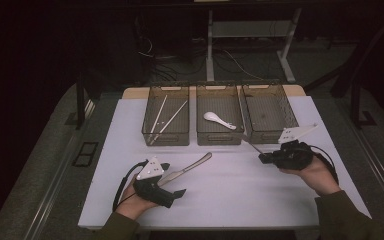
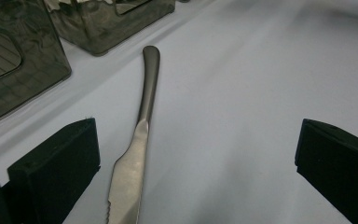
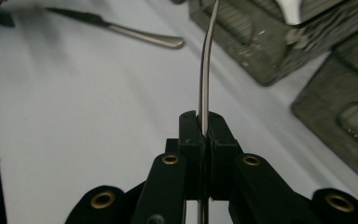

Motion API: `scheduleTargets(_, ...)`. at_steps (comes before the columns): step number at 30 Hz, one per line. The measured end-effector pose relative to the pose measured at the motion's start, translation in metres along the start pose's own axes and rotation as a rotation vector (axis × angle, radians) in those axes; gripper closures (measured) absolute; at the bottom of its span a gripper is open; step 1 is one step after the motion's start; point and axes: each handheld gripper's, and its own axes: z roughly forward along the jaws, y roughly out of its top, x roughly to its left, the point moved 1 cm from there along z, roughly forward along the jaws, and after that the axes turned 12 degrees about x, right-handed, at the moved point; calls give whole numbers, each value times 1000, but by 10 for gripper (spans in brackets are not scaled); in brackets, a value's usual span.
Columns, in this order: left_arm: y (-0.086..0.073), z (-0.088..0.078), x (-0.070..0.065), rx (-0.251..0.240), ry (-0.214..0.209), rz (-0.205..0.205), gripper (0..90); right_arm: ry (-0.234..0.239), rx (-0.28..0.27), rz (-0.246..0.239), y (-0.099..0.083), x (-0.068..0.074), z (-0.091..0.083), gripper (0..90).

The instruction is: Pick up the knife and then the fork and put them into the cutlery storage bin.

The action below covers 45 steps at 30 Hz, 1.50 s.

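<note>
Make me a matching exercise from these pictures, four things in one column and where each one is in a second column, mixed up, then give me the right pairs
Things:
1. knife
2. white spoon
3. chopsticks
4. thin metal utensil

Places:
A. in the left bin
B. clamped in the right gripper, its far end hidden
C. flat on the white table, between the open jaws of the left gripper
D. in the middle bin

Right pairs: 1-C, 2-D, 3-A, 4-B
</note>
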Motion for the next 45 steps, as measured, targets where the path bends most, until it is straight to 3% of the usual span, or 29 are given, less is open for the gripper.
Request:
scheduleTargets(16, -1, 0, 0, 4, -4, 7, 0, -124, -78, 117, 25, -43, -20, 864)
scheduleTargets(25, -1, 2, -1, 9, -12, 10, 0, -162, -89, 206, 36, -73, -24, 864)
scheduleTargets(33, 0, 2, -1, 10, -15, 14, 0, -211, -65, 270, 46, -100, -19, 864)
scheduleTargets(40, -1, 2, -1, 15, -23, 14, 0, -256, -43, 337, 52, -132, -6, 864)
scheduleTargets(45, -1, 3, -1, 15, -27, 16, 0, -253, -23, 385, 51, -143, 3, 864)
